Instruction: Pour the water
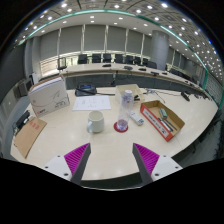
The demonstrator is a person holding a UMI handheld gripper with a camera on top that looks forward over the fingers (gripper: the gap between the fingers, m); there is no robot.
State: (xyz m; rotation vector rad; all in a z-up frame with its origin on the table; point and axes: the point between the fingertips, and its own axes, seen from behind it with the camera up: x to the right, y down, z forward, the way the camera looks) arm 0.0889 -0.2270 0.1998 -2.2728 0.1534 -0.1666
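Observation:
On the beige table (70,135) a pale mug (95,122) stands beyond my fingers, a little left of centre. To its right a small cup or glass rests on a pink coaster (122,126). My gripper (111,160) hangs above the table's near part, well short of both. Its two fingers with magenta pads (76,155) are spread wide and nothing is between them.
A flat brown cardboard sheet (29,137) lies at the left, with a white box (48,97) behind it. An open cardboard box (163,119) with items sits at the right. Papers (92,102) and a clear container (127,97) lie farther back. Office chairs line the far desks.

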